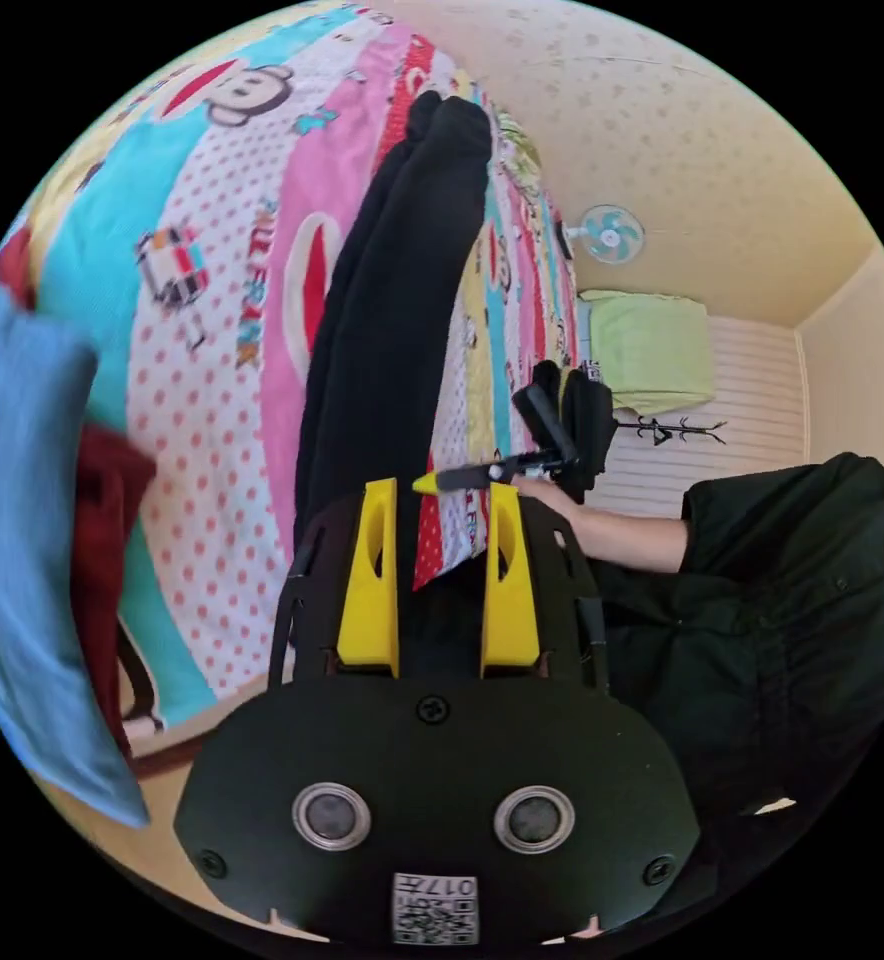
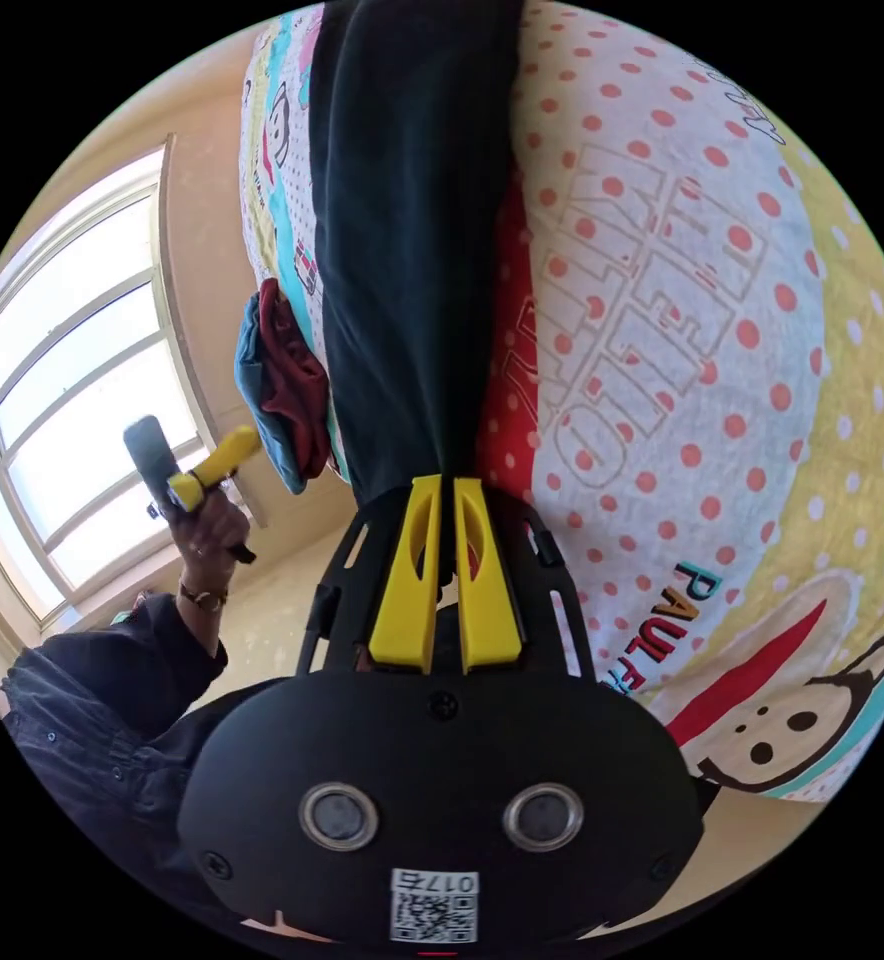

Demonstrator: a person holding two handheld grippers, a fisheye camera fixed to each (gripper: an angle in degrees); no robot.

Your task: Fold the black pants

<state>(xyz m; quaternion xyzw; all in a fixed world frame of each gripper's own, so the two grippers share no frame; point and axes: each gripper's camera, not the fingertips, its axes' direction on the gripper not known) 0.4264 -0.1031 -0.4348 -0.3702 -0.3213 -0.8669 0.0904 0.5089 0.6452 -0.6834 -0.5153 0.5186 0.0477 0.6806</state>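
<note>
My right claw (image 2: 442, 520) is clenched on the pants (image 2: 412, 250) at the bed (image 2: 682, 330) edge, left claw (image 1: 440, 540) released; they could slide off.

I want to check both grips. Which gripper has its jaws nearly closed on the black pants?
The right gripper: its jaws pinch the black pants, while the left gripper stands wider.

You have the black pants (image 1: 392, 330) stretched out as one long, narrow dark strip across the cartoon-print bedspread (image 1: 212, 330), the legs laid together. In the right gripper view the black fabric (image 2: 412, 250) lies flat and smooth, and its near end hangs at the bed's edge.
</note>
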